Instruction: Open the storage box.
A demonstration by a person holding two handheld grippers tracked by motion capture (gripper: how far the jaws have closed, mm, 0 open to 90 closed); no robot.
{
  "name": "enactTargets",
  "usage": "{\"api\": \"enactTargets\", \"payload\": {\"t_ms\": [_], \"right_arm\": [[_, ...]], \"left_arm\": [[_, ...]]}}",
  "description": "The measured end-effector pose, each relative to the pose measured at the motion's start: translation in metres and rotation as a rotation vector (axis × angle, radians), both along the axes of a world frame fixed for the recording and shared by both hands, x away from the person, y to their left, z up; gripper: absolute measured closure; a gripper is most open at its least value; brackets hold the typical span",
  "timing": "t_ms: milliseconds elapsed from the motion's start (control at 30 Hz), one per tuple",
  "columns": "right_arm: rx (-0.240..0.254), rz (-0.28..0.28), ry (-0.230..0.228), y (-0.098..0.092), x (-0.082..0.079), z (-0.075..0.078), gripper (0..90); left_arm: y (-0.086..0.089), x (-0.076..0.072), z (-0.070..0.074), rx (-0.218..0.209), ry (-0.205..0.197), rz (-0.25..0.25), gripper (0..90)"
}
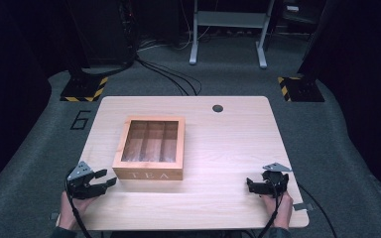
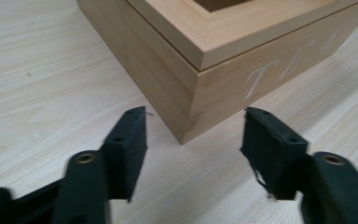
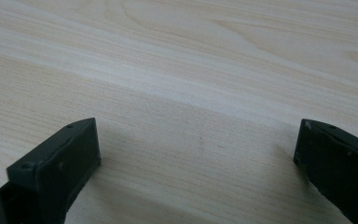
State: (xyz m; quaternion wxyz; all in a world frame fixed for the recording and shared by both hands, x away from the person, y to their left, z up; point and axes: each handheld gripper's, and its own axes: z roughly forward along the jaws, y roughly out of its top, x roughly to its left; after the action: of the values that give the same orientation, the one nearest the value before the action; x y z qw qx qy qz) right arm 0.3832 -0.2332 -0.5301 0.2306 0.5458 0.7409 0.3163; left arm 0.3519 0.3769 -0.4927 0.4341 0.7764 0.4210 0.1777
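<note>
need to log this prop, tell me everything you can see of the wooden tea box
The tea box is a square box of light wood, with TEA lettered in pale capitals on its front face. Its framed lid looks shut, a thin seam running under it; a clear window in the lid shows three long wooden compartments, apparently empty. It sits flat on the table, left of centre. Nothing touches it: the left claw is open, aimed at its near left corner, just short of it.
</note>
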Motion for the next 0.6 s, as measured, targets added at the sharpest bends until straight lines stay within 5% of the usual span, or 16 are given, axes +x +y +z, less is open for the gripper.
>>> {"api": "enactTargets", "payload": {"t_ms": [267,600], "right_arm": [[0.001,0.000,-0.002,0.0000,0.0000,-0.0001,0.0],[0.001,0.000,-0.002,0.0000,0.0000,-0.0001,0.0]], "left_arm": [[0.0011,0.0031,0.0059,-0.011,-0.013,0.026,77.8],[0.0009,0.0072,0.0071,-0.040,-0.001,0.001,88.0]]}}
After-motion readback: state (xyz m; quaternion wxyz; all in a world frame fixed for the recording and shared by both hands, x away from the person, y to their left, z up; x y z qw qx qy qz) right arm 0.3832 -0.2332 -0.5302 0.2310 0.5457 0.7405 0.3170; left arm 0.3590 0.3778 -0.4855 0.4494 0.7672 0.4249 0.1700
